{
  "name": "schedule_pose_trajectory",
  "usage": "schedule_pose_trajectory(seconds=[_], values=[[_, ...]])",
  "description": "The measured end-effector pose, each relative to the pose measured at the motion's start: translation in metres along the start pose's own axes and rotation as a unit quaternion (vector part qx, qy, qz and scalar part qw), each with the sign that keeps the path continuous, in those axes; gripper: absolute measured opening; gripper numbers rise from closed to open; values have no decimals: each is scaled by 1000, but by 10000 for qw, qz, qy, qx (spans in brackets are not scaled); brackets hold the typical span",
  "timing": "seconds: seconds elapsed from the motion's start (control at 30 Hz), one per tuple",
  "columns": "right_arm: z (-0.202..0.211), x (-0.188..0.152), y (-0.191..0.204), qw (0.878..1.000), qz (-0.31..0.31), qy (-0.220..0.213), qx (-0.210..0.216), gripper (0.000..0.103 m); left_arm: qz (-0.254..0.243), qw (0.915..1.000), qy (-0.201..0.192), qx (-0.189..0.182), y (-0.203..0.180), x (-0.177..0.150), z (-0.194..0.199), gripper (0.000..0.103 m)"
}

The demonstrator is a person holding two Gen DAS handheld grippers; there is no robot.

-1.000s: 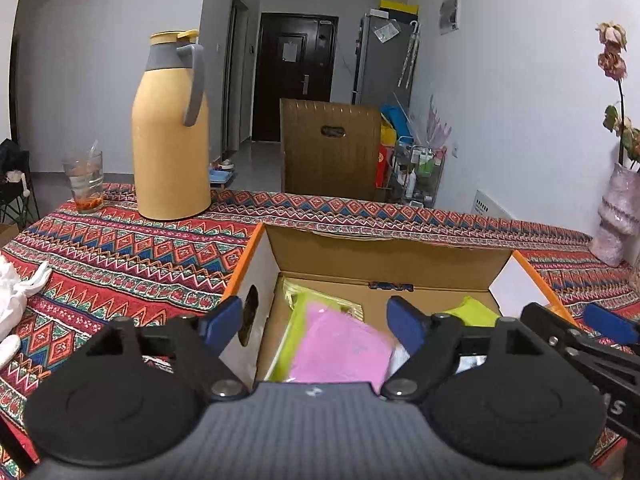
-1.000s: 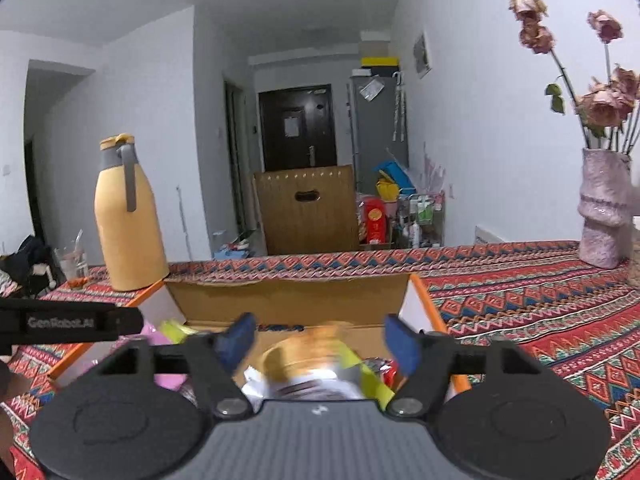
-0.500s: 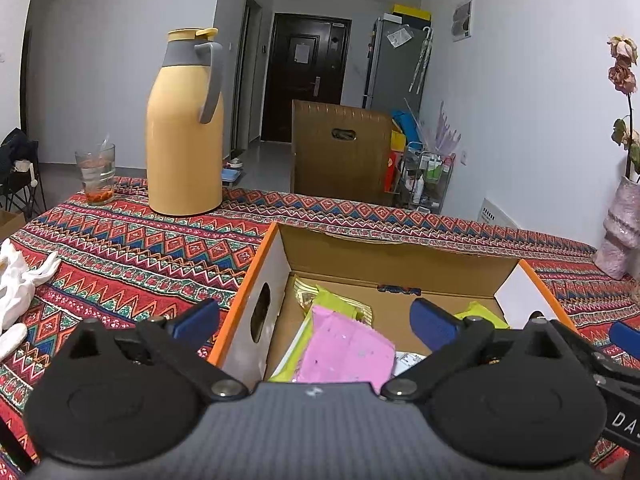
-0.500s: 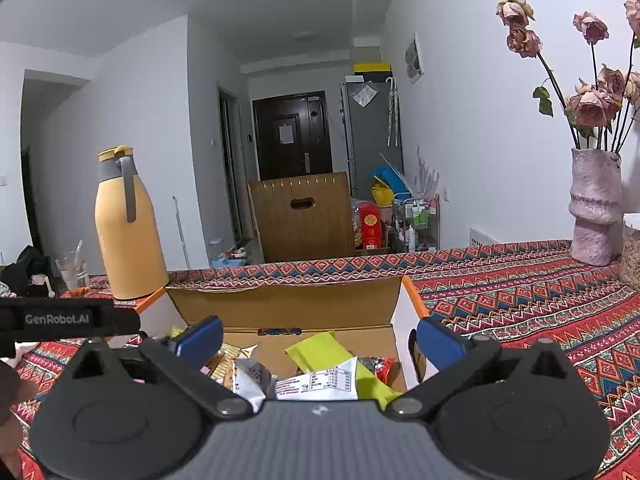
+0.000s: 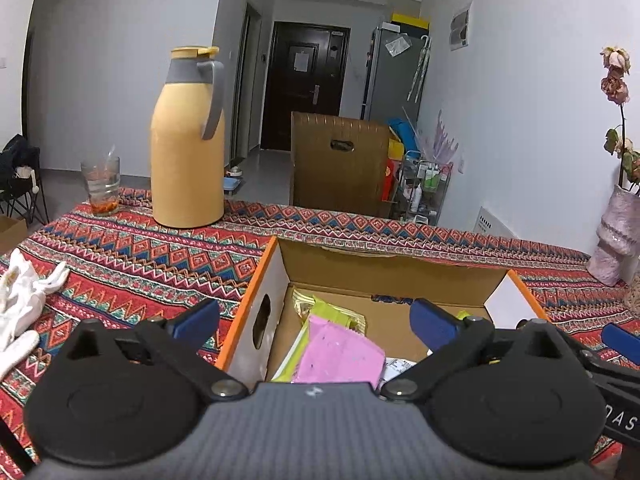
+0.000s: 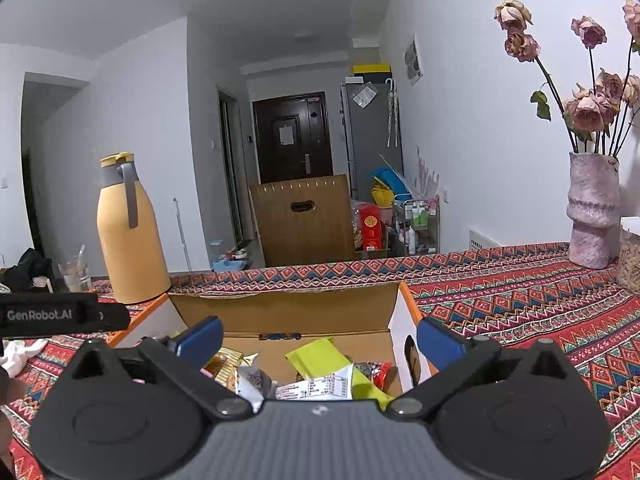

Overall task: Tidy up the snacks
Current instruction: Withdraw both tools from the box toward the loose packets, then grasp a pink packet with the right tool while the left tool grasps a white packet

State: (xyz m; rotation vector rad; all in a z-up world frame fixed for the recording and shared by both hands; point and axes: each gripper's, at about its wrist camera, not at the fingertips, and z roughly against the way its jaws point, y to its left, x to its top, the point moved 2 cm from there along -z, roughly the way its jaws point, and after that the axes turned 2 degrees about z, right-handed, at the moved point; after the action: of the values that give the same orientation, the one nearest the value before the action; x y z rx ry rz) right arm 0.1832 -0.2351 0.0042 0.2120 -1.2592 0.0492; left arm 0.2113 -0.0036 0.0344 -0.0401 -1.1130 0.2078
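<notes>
Cardboard box (image 5: 384, 276) of snacks sits straight ahead of both wide-open, empty tools.

Left wrist view: the left tool (image 5: 314, 320) spans the box's left wall, lower centre of frame; the pink packet (image 5: 340, 354) lies just beyond it, long axis pointing away. Right wrist view: the right tool (image 6: 320, 338) straddles the box's right wall; the yellow-green packet (image 6: 320, 356) lies between its pads, lower centre, slanting toward lower right.

The cardboard box (image 6: 280, 312) stands open-topped, so access from above is free. Its upright walls block the sides, and snack packets (image 6: 320, 372) crowd its floor. Left of the box the desk (image 5: 132, 256) lies bare up to the thermos (image 5: 188, 148).
</notes>
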Motion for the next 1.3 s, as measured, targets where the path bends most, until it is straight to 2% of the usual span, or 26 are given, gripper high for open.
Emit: schedule_pose_trajectory(seconds=[0.17,0.33,0.6,0.73,0.8,0.87,1.0,1.07,1.1,1.13,1.3], values=[[15,3,-3,9999,57,101,93,103,-25,10000,39,-60,2,4,15,103],[29,-12,-7,9985,260,463,112,103,-145,9996,222,-97,5,-4,24,103],[35,-53,-18,9910,283,1309,60,103,-303,9964,784,-63,15,-36,25,103],[35,-68,-22,9880,146,1538,84,103,-348,9943,1009,-39,21,-56,26,103],[33,-72,-21,9876,77,1561,136,100,-359,9938,1050,-35,23,-65,24,103],[28,-75,-20,9870,41,1598,188,89,-358,9934,1087,5,26,-73,21,103],[20,-77,-25,9859,-139,1640,310,80,-308,9931,1134,-6,29,-80,15,103],[16,-80,-27,9845,-249,1700,364,70,-298,9927,1164,-33,30,-82,14,103],[14,-80,-28,9836,-299,1740,372,69,-298,9925,1183,-63,30,-83,12,103],[11,-81,-31,9821,-366,1805,389,63,-306,9923,1197,-73,30,-83,11,103],[12,-83,-36,9826,-542,1715,472,61,-326,9918,1233,-93,30,-86,8,103]])
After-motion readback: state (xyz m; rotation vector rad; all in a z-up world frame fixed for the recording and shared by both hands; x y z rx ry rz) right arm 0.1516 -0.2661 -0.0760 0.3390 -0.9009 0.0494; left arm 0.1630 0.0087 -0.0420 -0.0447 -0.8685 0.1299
